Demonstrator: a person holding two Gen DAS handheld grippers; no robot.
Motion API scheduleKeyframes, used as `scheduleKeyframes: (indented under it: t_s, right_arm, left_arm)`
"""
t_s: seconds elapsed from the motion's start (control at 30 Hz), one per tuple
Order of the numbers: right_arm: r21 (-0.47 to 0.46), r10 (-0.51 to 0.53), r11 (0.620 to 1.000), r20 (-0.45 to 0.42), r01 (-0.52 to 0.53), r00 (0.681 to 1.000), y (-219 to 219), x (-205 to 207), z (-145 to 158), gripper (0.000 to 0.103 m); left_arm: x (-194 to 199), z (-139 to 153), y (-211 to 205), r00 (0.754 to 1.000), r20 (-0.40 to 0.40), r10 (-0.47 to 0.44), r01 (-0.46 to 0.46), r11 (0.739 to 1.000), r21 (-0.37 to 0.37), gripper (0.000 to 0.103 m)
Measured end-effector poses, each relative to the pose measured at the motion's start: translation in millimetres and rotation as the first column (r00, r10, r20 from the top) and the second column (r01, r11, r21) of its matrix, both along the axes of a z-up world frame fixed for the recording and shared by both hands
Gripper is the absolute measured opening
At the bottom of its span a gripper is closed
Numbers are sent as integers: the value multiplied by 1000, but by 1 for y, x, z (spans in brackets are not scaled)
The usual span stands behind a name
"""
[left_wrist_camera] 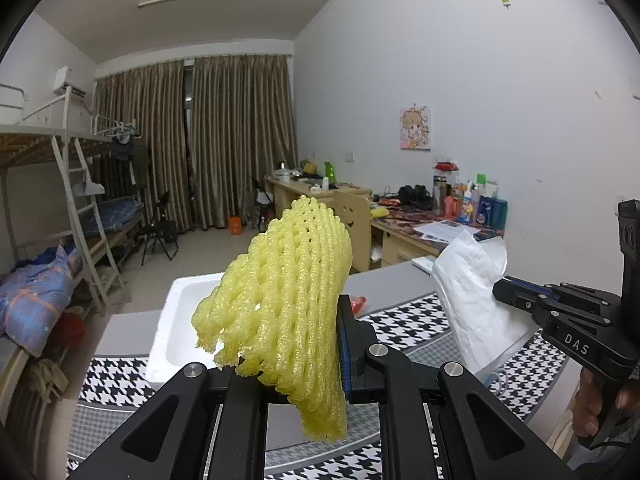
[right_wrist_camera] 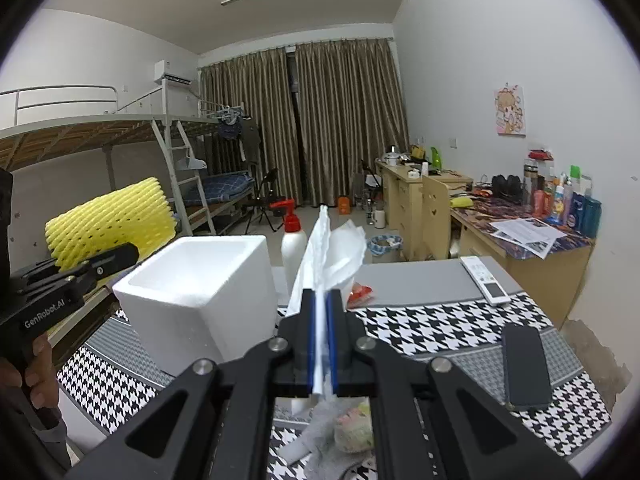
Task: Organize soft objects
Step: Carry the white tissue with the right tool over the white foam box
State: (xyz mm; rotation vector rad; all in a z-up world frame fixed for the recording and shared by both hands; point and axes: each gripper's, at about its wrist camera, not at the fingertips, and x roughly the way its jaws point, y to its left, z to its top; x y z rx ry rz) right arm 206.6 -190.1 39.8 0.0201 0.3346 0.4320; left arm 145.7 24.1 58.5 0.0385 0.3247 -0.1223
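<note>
Foam net [left_wrist_camera: 280, 300] between left tool [left_wrist_camera: 296, 344] fingers

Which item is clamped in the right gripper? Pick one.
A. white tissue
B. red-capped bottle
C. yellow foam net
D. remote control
A: the right gripper is shut on the white tissue, while the yellow foam net sits in the left gripper.

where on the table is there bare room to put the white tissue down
Free: the houndstooth cloth between the remote and the black phone, and the grey strip behind it. Crowded: the foam box, spray bottle and red packet; soft clutter lies under the right hand-held gripper.
</note>
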Motion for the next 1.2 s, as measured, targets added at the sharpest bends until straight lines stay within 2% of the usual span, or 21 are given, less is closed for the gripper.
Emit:
scheduleKeyframes:
  t_s: [0.5,1.2]
  right_arm:
    - [10,94,996,29,-94,995,35,16,24,8]
    - [-28,200,979,20,-200,980,91,37,39,8]
  left_arm:
    - [6,9,29,996,17,91,-91,996,6,14]
    - [2,2,72,967,12,253,-253,967,-3,14]
